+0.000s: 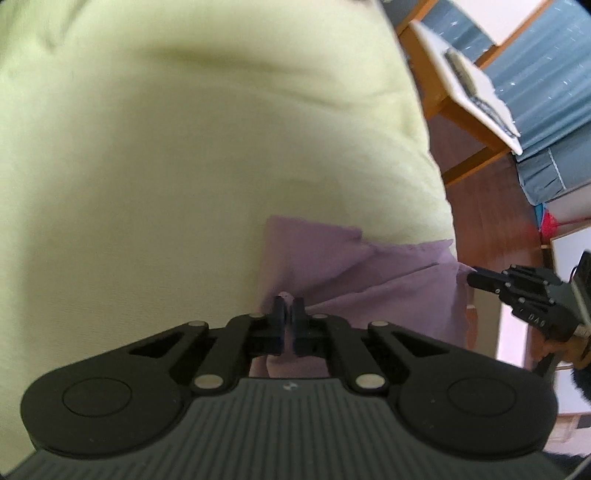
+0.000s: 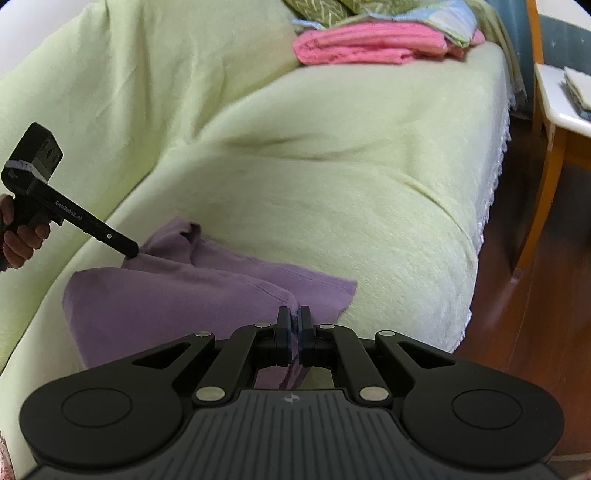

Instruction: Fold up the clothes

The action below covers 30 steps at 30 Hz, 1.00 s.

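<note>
A purple garment (image 2: 177,295) lies crumpled on a couch under a pale green cover (image 2: 332,166). In the right wrist view, my right gripper (image 2: 294,317) is shut on a raised fold at the garment's near edge. My left gripper (image 2: 131,253) comes in from the left, held by a hand (image 2: 18,236), its tip on a lifted corner of the cloth. In the left wrist view, the left gripper (image 1: 289,306) is shut with a bit of the purple garment (image 1: 351,266) pinched at its tips. The right gripper (image 1: 474,278) is at the cloth's right edge.
Folded pink cloths (image 2: 369,44) lie under patterned cloths (image 2: 436,18) at the far end of the couch. A wooden table with a white top (image 2: 561,114) stands beyond the couch's fringed edge on a dark wood floor (image 2: 535,314). Blue curtains (image 1: 546,74) hang behind it.
</note>
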{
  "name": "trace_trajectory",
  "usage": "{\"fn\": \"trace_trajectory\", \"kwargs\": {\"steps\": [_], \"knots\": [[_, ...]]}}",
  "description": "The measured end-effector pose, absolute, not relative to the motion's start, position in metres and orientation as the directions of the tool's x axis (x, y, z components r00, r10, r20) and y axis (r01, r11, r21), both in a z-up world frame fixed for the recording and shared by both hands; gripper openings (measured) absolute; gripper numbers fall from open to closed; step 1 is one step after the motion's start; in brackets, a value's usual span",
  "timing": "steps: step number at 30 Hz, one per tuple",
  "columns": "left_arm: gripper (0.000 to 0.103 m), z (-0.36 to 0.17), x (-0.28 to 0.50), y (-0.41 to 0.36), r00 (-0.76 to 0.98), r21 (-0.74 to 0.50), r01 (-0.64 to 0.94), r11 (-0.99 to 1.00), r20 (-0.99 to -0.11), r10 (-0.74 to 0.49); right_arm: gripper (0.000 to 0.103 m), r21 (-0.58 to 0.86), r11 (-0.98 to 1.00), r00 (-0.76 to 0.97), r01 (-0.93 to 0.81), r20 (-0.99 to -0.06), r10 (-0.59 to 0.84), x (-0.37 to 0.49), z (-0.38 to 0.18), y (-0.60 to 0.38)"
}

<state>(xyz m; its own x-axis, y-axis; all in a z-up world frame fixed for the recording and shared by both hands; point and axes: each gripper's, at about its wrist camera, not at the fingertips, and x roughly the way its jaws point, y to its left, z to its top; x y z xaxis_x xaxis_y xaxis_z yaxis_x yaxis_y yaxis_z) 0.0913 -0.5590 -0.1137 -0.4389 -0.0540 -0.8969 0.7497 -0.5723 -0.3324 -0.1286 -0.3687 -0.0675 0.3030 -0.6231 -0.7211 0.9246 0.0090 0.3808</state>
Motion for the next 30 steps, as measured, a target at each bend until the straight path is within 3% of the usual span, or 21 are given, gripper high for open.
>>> {"fn": "trace_trajectory", "kwargs": {"steps": [7, 26, 28, 30], "knots": [[0.001, -0.084, 0.093, -0.548, -0.505, -0.272, 0.725, -0.633, -0.835, -0.22, 0.003, 0.362, 0.01, 0.271, 0.932, -0.678, -0.683, -0.137, -0.047, -0.367], [0.003, -0.126, 0.069, -0.557, -0.439, -0.119, 0.717, -0.687, -0.842, -0.313, 0.002, 0.3, -0.059, 0.21, 0.952, -0.782, -0.586, -0.141, -0.096, -0.401], [0.005, -0.121, 0.077, -0.559, -0.456, -0.147, 0.732, -0.665, -0.832, -0.317, 0.006, 0.289, -0.077, 0.193, 0.954, -0.791, -0.581, -0.139, -0.093, -0.402], [0.006, -0.115, 0.087, -0.565, -0.473, -0.203, 0.753, -0.626, -0.828, -0.301, 0.029, 0.278, -0.11, 0.167, 0.954, -0.801, -0.575, -0.138, -0.088, -0.402]]}}
